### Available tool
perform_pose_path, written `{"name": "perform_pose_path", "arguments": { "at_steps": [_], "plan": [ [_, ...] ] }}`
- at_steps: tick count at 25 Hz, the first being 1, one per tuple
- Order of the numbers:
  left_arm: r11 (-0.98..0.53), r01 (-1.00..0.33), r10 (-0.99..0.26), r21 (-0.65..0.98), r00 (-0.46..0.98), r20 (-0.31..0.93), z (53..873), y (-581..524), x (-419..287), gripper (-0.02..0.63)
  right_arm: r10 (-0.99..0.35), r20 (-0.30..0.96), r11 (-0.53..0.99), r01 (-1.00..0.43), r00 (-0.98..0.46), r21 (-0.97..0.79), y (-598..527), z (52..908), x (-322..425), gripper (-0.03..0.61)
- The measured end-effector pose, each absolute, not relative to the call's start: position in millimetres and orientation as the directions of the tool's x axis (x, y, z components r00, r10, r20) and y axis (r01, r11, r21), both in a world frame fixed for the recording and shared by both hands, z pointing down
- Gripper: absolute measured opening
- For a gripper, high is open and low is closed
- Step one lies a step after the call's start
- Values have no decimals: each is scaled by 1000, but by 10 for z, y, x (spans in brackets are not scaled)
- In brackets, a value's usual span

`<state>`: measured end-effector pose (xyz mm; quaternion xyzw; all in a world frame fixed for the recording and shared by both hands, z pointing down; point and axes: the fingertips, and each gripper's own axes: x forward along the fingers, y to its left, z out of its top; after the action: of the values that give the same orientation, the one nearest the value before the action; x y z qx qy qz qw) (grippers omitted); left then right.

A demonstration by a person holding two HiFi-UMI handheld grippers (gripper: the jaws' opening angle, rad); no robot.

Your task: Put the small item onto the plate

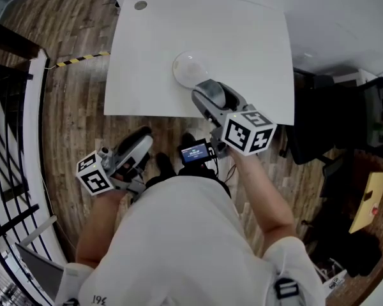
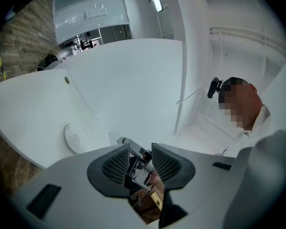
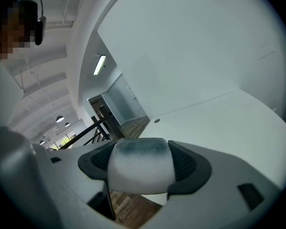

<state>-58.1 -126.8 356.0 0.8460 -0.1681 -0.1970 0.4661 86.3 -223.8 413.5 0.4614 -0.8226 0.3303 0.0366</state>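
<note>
Head view: right gripper [image 1: 203, 96] reaches over the near edge of the table [image 1: 242, 37], with its tip at the near rim of the plate [image 1: 182, 62]. Probably lined up for the drop; nothing released yet. Visible part of the plate is bare. Left gripper [image 1: 140, 144] held low, off the table and over the wood floor [image 1: 70, 94]. Likely parked out of the way, no role in this step.

Left gripper view: jaws a narrow gap apart, gripping nothing. Only rig hardware shows through the gap. Plate [image 2: 75, 138] lies on the table edge beyond and looks empty.

Right gripper view: jaws clamped on the small item [image 3: 142, 168], a white soft-looking block with a grey-smudged top. Fills the gap, pads pressed on both sides. No plate in this view, only table surface [image 3: 238, 123] ahead.
</note>
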Motion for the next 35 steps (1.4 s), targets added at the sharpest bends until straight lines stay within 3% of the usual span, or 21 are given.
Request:
{"name": "perform_pose_path", "arguments": {
  "at_steps": [5,23,35],
  "plan": [
    [-484,-127,-463,866,877,-130,3731,-1338,-495,149,-717,412,384,-812,-562,-440,-2315,4309,865,316],
    [-390,-170,-464,905,885,-34,4214,-1849,-212,148,-623,618,515,-846,-480,-138,-2944,5329,948,316],
    [-329,-220,-461,918,886,47,4536,-2182,-65,148,-547,718,554,-829,-429,-74,-3426,5852,835,316]
  ]
}}
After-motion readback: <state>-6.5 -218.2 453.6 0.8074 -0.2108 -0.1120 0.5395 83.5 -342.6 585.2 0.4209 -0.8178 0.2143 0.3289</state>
